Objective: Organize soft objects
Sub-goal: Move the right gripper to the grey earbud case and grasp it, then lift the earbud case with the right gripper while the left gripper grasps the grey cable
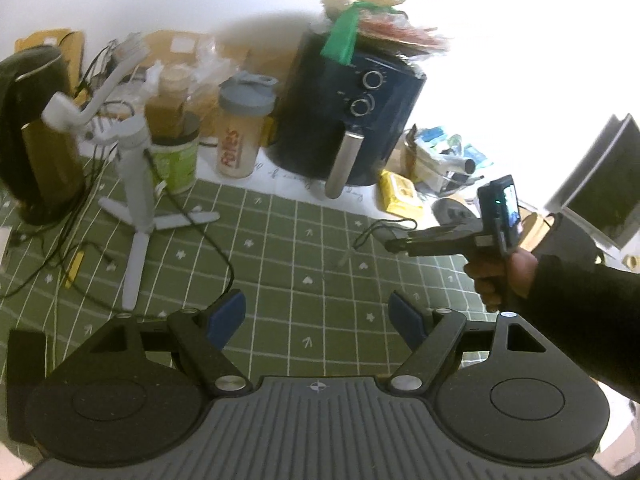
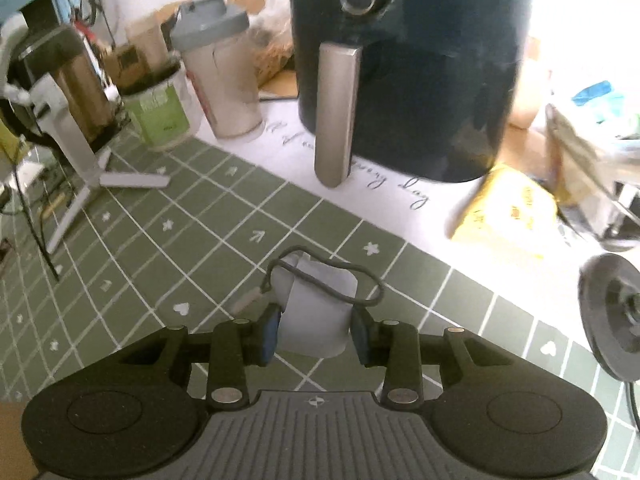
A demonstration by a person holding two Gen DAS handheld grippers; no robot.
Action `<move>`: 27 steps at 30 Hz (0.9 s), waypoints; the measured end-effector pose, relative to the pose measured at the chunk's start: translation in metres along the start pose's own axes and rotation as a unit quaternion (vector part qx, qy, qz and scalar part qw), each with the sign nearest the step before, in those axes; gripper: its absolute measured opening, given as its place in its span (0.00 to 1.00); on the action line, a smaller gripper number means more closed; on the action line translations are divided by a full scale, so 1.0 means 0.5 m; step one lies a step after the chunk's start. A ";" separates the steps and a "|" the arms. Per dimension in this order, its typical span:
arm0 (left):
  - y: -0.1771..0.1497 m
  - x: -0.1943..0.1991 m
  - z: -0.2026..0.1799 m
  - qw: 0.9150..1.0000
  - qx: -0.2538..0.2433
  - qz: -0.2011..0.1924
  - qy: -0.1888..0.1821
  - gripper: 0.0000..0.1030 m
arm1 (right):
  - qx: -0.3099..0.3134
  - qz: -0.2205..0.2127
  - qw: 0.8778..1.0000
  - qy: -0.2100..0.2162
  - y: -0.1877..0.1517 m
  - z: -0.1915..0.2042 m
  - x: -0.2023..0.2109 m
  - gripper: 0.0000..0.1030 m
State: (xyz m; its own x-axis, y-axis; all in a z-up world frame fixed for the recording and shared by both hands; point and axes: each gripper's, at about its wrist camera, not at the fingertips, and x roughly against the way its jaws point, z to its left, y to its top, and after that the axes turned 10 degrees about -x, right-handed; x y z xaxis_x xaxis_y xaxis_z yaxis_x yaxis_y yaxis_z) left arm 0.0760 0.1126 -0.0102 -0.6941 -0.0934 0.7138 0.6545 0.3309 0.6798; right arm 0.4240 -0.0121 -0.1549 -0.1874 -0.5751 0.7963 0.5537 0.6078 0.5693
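A small grey soft pouch [image 2: 314,312] with a thin black cord loop [image 2: 360,276] sits between the blue pads of my right gripper [image 2: 316,334], which is shut on it above the green checked mat [image 2: 200,232]. In the left wrist view the right gripper [image 1: 394,245] shows at the right, hand-held, with the cord [image 1: 384,228] hanging at its tip. My left gripper [image 1: 318,318] is open and empty over the mat [image 1: 280,248].
A dark air fryer [image 1: 352,120] [image 2: 400,80] stands at the back. A shaker bottle [image 1: 242,128], green cup [image 1: 180,160], kettle [image 1: 36,128] and white tripod stand [image 1: 138,200] with cables stand on the left. A yellow packet [image 2: 508,212] and clutter lie on the right.
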 end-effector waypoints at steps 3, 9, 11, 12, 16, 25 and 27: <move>0.012 -0.007 -0.008 1.000 -0.013 -0.004 -0.008 0.76 | 0.001 -0.006 1.000 -0.009 -0.009 -0.005 0.030 0.39; 0.032 -0.023 -0.021 0.999 -0.041 -0.009 -0.023 0.76 | -0.011 -0.018 1.000 0.020 -0.034 -0.011 0.100 0.39; 0.038 -0.028 -0.024 0.998 -0.048 -0.009 -0.027 0.76 | -0.011 -0.020 0.999 0.040 -0.046 -0.008 0.125 0.39; 0.040 -0.030 -0.025 0.998 -0.052 -0.009 -0.029 0.76 | -0.010 -0.019 0.999 0.047 -0.052 -0.004 0.136 0.39; 0.049 -0.040 -0.031 0.997 -0.067 -0.007 -0.037 0.76 | 0.004 -0.020 0.997 0.071 -0.080 0.018 0.184 0.39; 0.069 -0.065 -0.057 0.993 -0.102 -0.004 -0.059 0.76 | 0.018 0.002 1.000 0.024 -0.131 0.020 0.224 0.39; 0.073 -0.073 -0.064 0.992 -0.111 -0.001 -0.065 0.76 | 0.014 0.015 1.000 0.015 -0.143 0.007 0.217 0.39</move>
State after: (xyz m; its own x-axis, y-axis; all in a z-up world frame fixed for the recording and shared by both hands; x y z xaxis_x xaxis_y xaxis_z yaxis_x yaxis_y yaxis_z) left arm 0.1349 0.0983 -0.0062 -0.7192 0.0318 0.6940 0.6924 0.1146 0.7123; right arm 0.3612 -0.1162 -0.1087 -0.1472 -0.5719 0.8070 0.5357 0.6398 0.5511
